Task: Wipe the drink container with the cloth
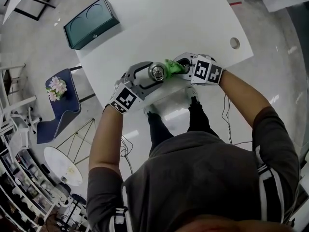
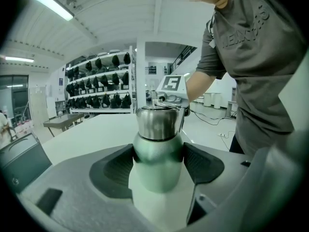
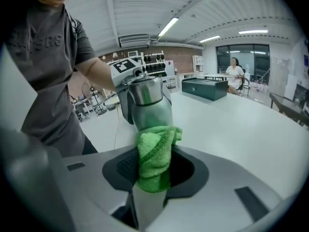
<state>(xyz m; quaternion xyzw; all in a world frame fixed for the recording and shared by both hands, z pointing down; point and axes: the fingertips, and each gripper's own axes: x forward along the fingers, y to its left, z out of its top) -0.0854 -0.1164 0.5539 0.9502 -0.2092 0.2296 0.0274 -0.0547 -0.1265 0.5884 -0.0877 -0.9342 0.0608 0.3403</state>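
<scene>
Right gripper view: my right gripper (image 3: 153,173) pinches cloth (image 3: 155,149) against the bottle (image 3: 147,108) my left gripper (image 2: 158,164) clamps; rubbing could loosen it.

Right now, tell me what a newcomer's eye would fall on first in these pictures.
The bright green cloth, pinched in the right tool, presses against the side of a steel drink container. The left tool clamps that container by its pale green body, at the near edge of the white table. A dark teal case sits at the table's far left corner.
</scene>
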